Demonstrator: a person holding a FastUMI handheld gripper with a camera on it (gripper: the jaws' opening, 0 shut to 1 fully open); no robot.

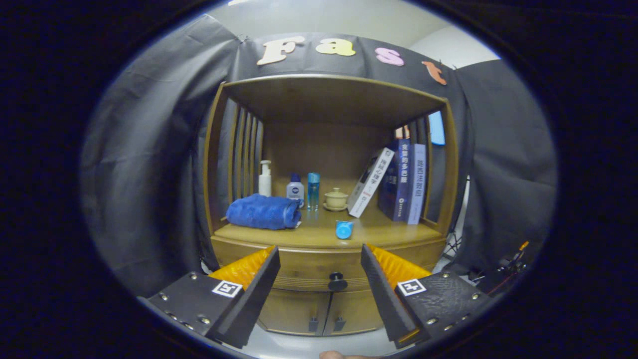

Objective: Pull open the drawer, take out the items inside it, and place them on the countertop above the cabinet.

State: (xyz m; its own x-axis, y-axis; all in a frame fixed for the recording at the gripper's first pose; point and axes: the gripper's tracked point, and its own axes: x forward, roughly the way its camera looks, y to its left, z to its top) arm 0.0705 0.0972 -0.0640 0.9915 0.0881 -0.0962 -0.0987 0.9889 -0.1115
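Released claw (319,259) spread wide, drawer knob (337,281) beyond its fingers, closed drawer (319,271) under countertop (319,234) edge

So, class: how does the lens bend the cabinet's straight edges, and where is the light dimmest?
Gripper view: fisheye bows the cabinet posts outward; light is dimmest under its top board; the shelf stays sharp; the open fingers frame the drawer knob.

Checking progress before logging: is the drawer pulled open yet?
No, the drawer sits flush in the cabinet, its knob untouched ahead of the open claw.
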